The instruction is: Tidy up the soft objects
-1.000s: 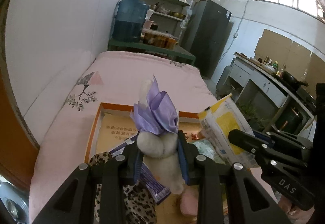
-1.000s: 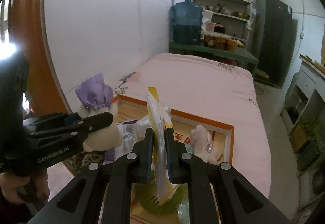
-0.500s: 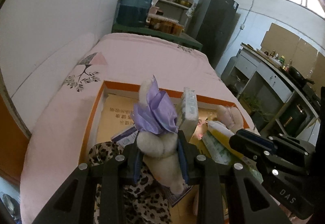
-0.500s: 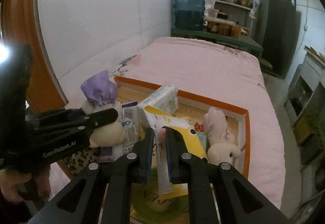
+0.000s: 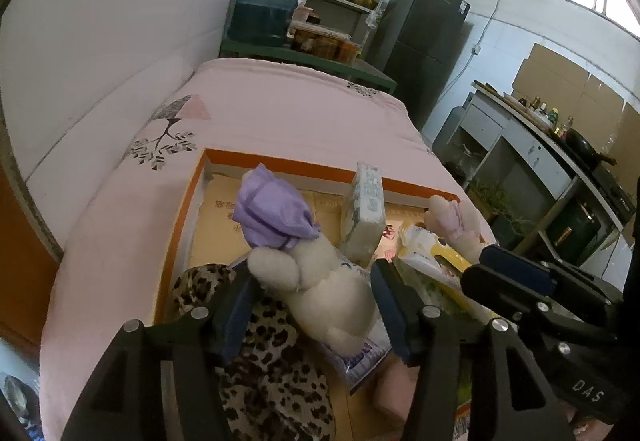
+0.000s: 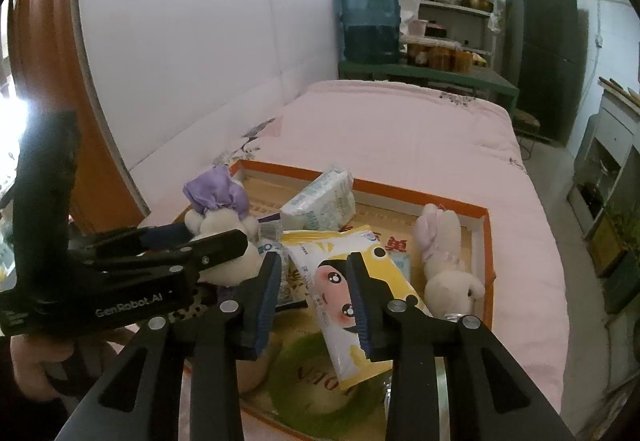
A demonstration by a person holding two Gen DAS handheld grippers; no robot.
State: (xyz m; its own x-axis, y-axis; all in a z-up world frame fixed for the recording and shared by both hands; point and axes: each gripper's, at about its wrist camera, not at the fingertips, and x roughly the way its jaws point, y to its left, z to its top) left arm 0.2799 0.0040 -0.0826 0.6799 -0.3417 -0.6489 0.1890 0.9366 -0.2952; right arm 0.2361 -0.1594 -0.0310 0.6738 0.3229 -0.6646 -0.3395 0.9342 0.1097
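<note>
1. Left wrist view: the left gripper (image 5: pixel 312 293) has its jaws spread wide, blue-padded fingers on either side of a cream plush toy (image 5: pixel 320 289) wearing a crumpled purple satin cap. Whether the pads touch the plush cannot be told from this view.
2. The plush is fuzzy and rounded, leaning toward the left of the frame over a flat printed packet (image 5: pixel 366 355) with a glossy film surface.
3. Beneath the left finger lies a leopard-print fabric item (image 5: pixel 272 369), soft and rumpled.
4. All these items sit inside a shallow rectangular tray (image 5: pixel 182 209) with an orange rim and white inner wall, resting on a pink quilted bedcover (image 5: pixel 280 109).
5. A white tissue pack (image 5: pixel 366 209), soft-sided and brick-shaped, stands on edge near the tray's far rim.
6. Right wrist view: the right gripper (image 6: pixel 314 293) has its jaws apart, clamping nothing. A yellow glossy pack (image 6: pixel 340 281) with a cartoon face lies flat in the tray below and between the fingers.
7. A second plush toy (image 6: pixel 444 261), pale and fluffy with pink ears, lies along the tray's right side.
8. A green round printed patch (image 6: pixel 304 381) shows on the tray floor at the near end.
</note>
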